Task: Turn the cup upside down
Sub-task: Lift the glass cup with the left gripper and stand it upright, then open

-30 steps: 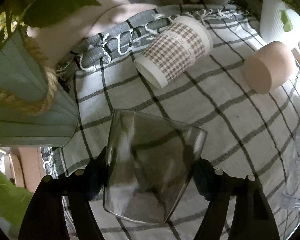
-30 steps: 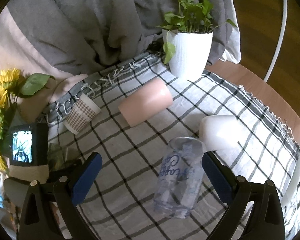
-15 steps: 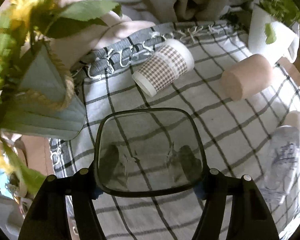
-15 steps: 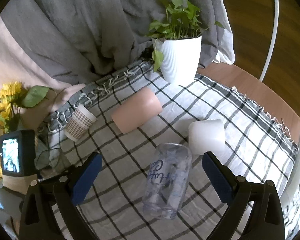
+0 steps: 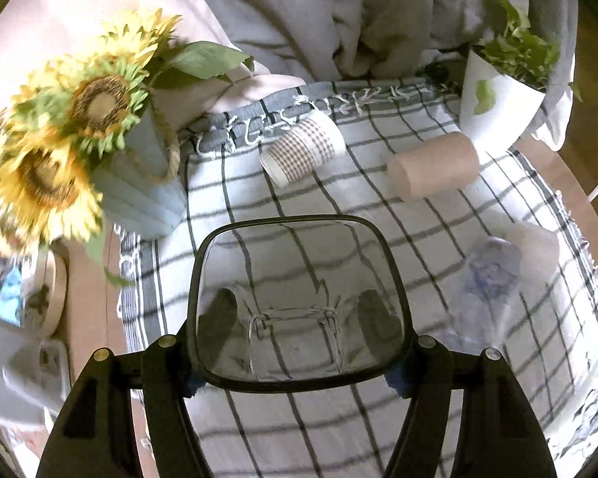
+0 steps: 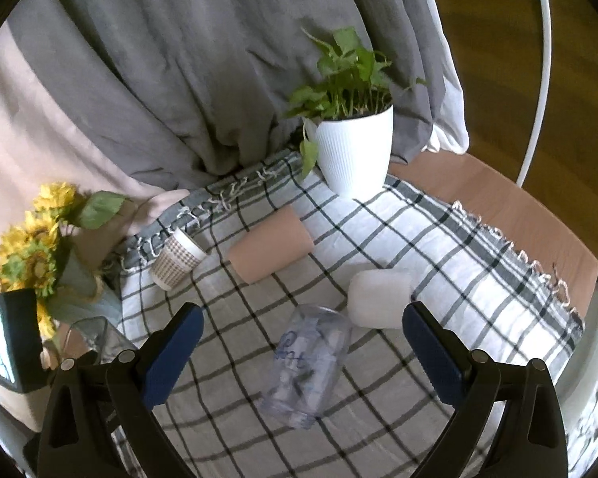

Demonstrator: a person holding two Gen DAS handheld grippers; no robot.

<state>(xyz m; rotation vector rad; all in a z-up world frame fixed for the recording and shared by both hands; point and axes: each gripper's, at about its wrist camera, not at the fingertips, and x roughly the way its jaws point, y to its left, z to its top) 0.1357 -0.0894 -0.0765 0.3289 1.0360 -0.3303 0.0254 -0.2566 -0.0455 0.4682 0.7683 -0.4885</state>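
Observation:
My left gripper (image 5: 299, 318) is shut on a clear square glass cup (image 5: 299, 263), held above the checked cloth (image 5: 418, 378) with its open mouth facing the camera. The same cup shows at the lower left of the right wrist view (image 6: 99, 338), next to the left gripper's body. My right gripper (image 6: 299, 342) is open and empty, held above a clear plastic cup with blue writing (image 6: 307, 366) that lies on its side.
On the cloth lie a checked paper cup (image 5: 303, 147), a pink cup (image 5: 434, 167) and a white cup (image 6: 378, 294), all on their sides. A white plant pot (image 6: 355, 151) stands at the back. A sunflower vase (image 5: 139, 187) stands at the left.
My left gripper has lifted and turned the glass cup, so its mouth now faces the camera. Both grippers have risen away from the cloth. The right gripper stays open.

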